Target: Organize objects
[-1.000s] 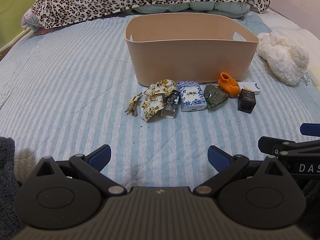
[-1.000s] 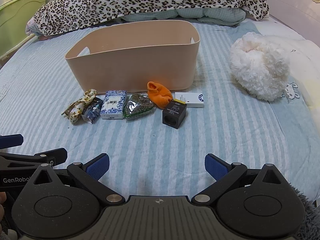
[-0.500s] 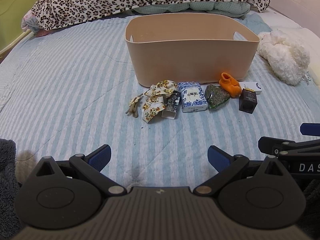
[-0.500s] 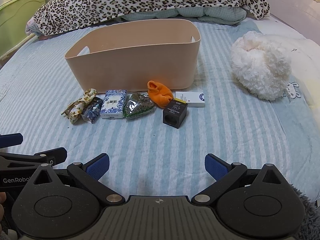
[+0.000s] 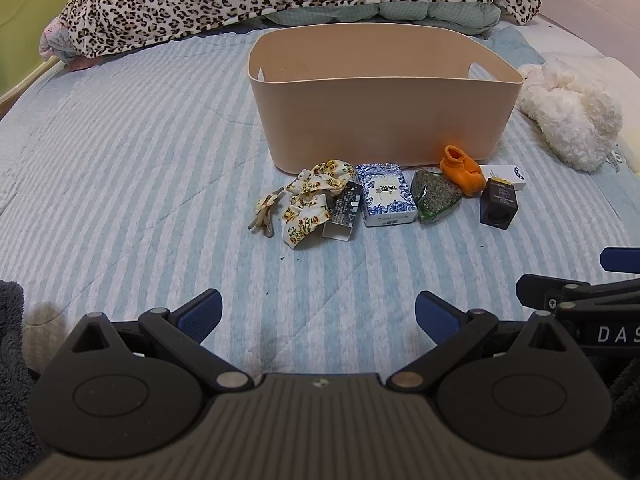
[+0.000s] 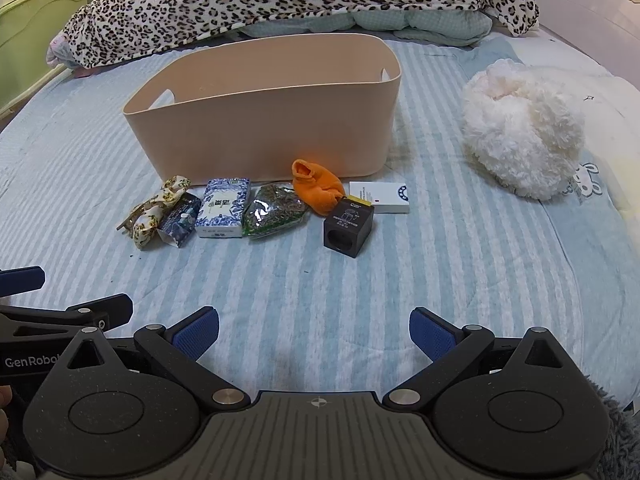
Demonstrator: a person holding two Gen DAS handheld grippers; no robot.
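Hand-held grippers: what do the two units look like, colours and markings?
Both look alike: black linkage arms with silver pivot pins, round black discs either side of a ribbed grey body, and blue fingertips. The left hand-held gripper reads "GenRobo" from the other camera; the right hand-held gripper shows "DAS". No cables or sleeves visible.

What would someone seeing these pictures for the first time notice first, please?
A big beige tub stands mid-bed on the striped sheet, with small items lined along its near side, including an orange sock and a black box. Both grippers, left and right, sit open.
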